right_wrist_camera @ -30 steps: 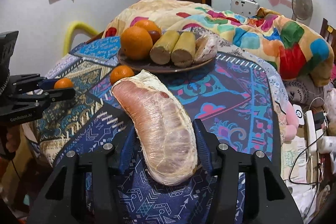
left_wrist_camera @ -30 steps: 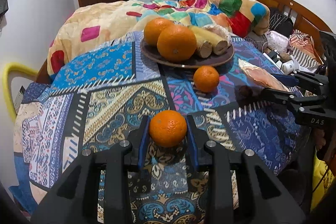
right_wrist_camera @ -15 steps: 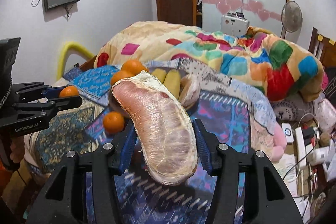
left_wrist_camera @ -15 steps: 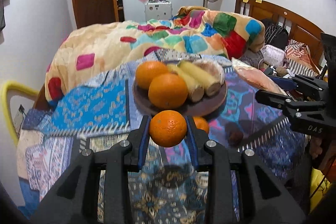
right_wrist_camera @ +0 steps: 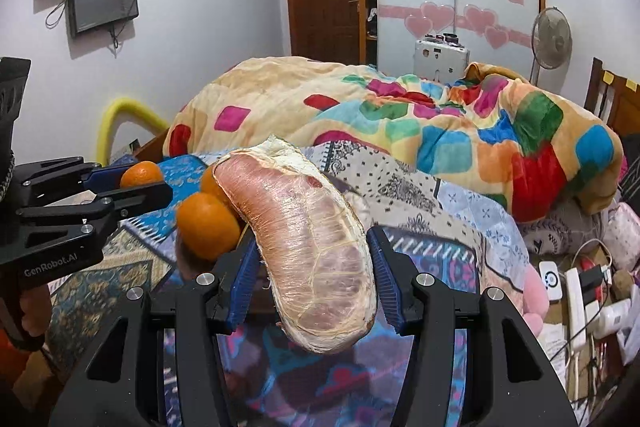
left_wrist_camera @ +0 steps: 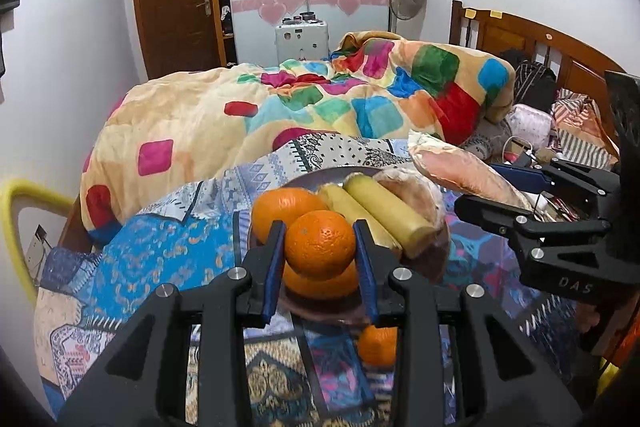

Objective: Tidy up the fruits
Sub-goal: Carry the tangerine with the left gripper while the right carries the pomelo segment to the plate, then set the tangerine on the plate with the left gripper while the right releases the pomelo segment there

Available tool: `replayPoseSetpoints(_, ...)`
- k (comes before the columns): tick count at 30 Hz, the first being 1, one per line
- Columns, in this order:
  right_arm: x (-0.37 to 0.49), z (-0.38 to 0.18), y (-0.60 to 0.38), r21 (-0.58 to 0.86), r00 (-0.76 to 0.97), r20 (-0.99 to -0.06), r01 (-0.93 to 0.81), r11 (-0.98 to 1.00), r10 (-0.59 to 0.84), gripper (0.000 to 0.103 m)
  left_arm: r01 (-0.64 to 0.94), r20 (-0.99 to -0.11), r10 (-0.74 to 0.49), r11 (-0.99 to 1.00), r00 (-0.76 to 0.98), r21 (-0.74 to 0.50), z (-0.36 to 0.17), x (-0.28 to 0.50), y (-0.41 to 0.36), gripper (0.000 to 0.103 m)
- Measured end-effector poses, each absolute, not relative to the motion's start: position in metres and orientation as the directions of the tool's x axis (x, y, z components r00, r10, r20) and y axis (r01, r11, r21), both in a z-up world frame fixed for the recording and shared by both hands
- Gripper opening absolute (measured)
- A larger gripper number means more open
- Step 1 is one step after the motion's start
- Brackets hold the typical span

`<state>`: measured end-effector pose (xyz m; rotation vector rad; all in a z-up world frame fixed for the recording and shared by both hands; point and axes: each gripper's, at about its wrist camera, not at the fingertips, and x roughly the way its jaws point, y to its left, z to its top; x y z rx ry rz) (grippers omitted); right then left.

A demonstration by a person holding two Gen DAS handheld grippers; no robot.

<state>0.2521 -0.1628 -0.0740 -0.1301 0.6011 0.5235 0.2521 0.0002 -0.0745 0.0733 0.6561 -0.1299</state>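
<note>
Left wrist view: yellow bar (left_wrist_camera: 16,203) at far left edge, then the patterned cloth (left_wrist_camera: 160,259) over the table. Left gripper (left_wrist_camera: 320,259) centre frame, blue pads pinching an orange (left_wrist_camera: 320,243) from both sides, held up off the cloth. Directly behind and below it is the plate (left_wrist_camera: 320,307), holding two more oranges: one (left_wrist_camera: 286,209) behind-left of the held one, one (left_wrist_camera: 320,285) under it. Two bananas (left_wrist_camera: 384,213) lie on the plate just right of those, with a wrapped pomelo wedge (left_wrist_camera: 414,193) touching them on the far side. A small loose orange (left_wrist_camera: 378,345) sits on the cloth in front of the plate, partly hidden by the right finger. Right gripper (left_wrist_camera: 504,195) enters from the right edge, carrying a second wedge (left_wrist_camera: 456,167) above the plate's right rim. Quilt (left_wrist_camera: 320,107) behind everything.

Right wrist view: left gripper (right_wrist_camera: 120,187) at left edge with the orange (right_wrist_camera: 142,173) clamped between its tips. Next, plate oranges (right_wrist_camera: 206,221) just left of the held wedge (right_wrist_camera: 316,251); plate itself mostly hidden. Right gripper (right_wrist_camera: 312,283) centre, pads squeezing the wedge at its lower half, wedge tilted up-left and clear of the cloth (right_wrist_camera: 440,247). Quilt (right_wrist_camera: 440,131) beyond, cables and chargers (right_wrist_camera: 580,287) at far right.
</note>
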Motion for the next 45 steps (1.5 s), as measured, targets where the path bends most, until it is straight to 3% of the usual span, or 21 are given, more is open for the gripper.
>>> replayPoseSetpoints(10, 0.282, -0.080, -0.154, 0.046, 0.689, -0.593, -0.488, 0.872, 0.417, 0.050, 0.134, -0.647, -0.099, 0.991, 0.756, 0.004, -0.081, 0.287, -0.001, 0.033)
replayPoseSetpoints(18, 0.305, -0.087, -0.147, 0.046, 0.658, -0.642, -0.478, 0.877, 0.392, 0.050, 0.150, -0.675, -0.074, 0.987, 0.734, 0.054, -0.087, 0.304, -0.015, 0.033)
replayPoseSetpoints(36, 0.298, -0.091, -0.147, 0.067, 0.588, -0.688, -0.533, 0.843, 0.426, 0.051, 0.170, -0.711, -0.095, 0.985, 0.697, 0.035, -0.100, 0.316, -0.023, 0.034)
replayPoseSetpoints(45, 0.291, -0.085, -0.143, 0.020, 0.623, -0.658, -0.547, 0.837, 0.423, 0.051, 0.168, -0.707, -0.106, 0.986, 0.699, 0.019, -0.100, 0.313, -0.020, 0.045)
